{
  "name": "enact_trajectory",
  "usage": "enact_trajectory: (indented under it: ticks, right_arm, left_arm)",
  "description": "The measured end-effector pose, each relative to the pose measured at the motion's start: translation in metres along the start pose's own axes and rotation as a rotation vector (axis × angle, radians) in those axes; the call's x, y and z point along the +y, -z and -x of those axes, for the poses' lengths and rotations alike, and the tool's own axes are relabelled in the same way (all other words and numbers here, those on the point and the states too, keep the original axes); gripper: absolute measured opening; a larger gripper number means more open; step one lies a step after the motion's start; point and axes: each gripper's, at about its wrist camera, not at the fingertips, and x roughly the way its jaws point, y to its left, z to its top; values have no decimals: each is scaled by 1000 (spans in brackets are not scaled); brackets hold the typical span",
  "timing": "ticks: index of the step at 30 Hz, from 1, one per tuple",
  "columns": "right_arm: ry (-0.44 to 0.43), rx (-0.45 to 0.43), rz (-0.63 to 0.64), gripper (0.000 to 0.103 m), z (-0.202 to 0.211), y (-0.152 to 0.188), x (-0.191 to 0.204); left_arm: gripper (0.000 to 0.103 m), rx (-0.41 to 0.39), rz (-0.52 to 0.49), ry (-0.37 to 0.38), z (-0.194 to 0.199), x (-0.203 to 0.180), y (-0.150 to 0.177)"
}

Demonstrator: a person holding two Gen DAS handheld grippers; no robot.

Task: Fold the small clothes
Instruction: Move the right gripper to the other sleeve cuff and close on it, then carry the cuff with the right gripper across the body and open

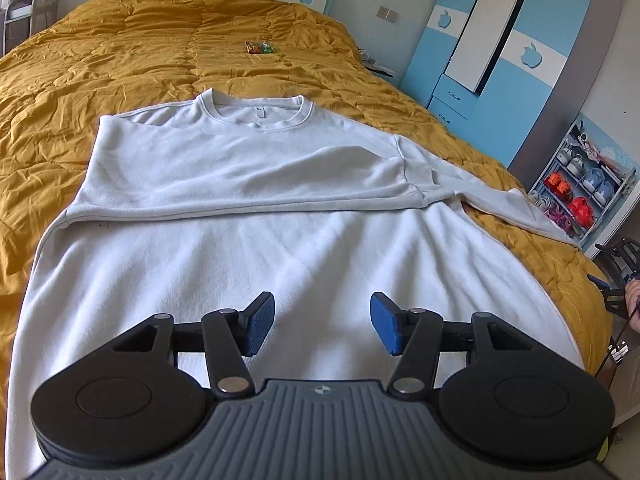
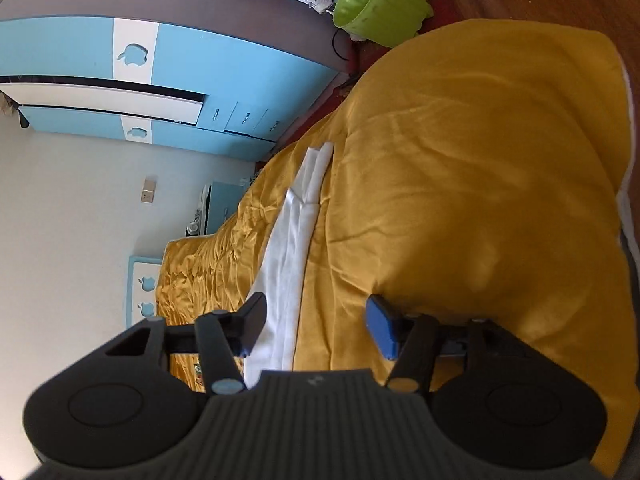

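A white long-sleeved sweatshirt (image 1: 248, 184) lies flat on the mustard quilt (image 1: 120, 64), collar at the far end. Its left sleeve is folded across the chest; the right sleeve (image 1: 504, 204) trails toward the bed's right edge. My left gripper (image 1: 323, 324) is open and empty, hovering over the lower body of the sweatshirt. My right gripper (image 2: 316, 328) is open and empty, rolled on its side beside the bed, with the sweatshirt (image 2: 292, 240) seen edge-on between its fingers. Part of the right gripper (image 1: 618, 276) shows at the right edge of the left wrist view.
A small colourful wrapper (image 1: 259, 47) lies on the quilt beyond the collar. A blue and white wardrobe (image 1: 500, 60) and a shoe rack (image 1: 580, 184) stand right of the bed. A green bucket (image 2: 376, 4) sits on the wooden floor near the bed corner.
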Motion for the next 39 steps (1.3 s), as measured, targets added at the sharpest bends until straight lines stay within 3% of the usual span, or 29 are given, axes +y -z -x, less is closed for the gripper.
enact_trajectory:
  ticks: [7,9,11,14,18,21,25,27,30,33,39]
  right_arm:
    - [-50,-83,81,43,-60,-22,3]
    - [-49,-95,89,37,-73,-29,6]
    - [-24,-118,77,19,-82,-33,8]
    - [8,-138,53,8,-94,-37,9]
    - [30,-153,132,6,-102,-37,19]
    - [-73,-138,185,5,-98,-41,27]
    - [-135,-145,220,5,-80,-41,47]
    - [-143,-140,280,5,-69,-36,70]
    - [-188,-119,370,5,-51,-25,103]
    - [-237,-108,447,5,-30,-7,141]
    - [-347,-44,459,5,-1,29,207]
  left_arm:
    - [65,41,-2,-42,-6,-1,5]
    - [65,45,-13,-58,-8,-3,5]
    - [65,56,-24,-64,-12,-4,5]
    - [65,61,-40,-81,-17,-5,5]
    - [65,70,-44,-106,-19,-5,5]
    - [64,79,-35,-111,-18,-6,3]
    - [64,84,-52,-161,-17,-11,1]
    - [64,81,-38,-188,-15,-12,-1]
    - [64,71,-5,-144,-9,-10,-2]
    - [64,47,-32,-161,-2,-13,-3]
    - [64,0,-38,-194,19,-8,-7]
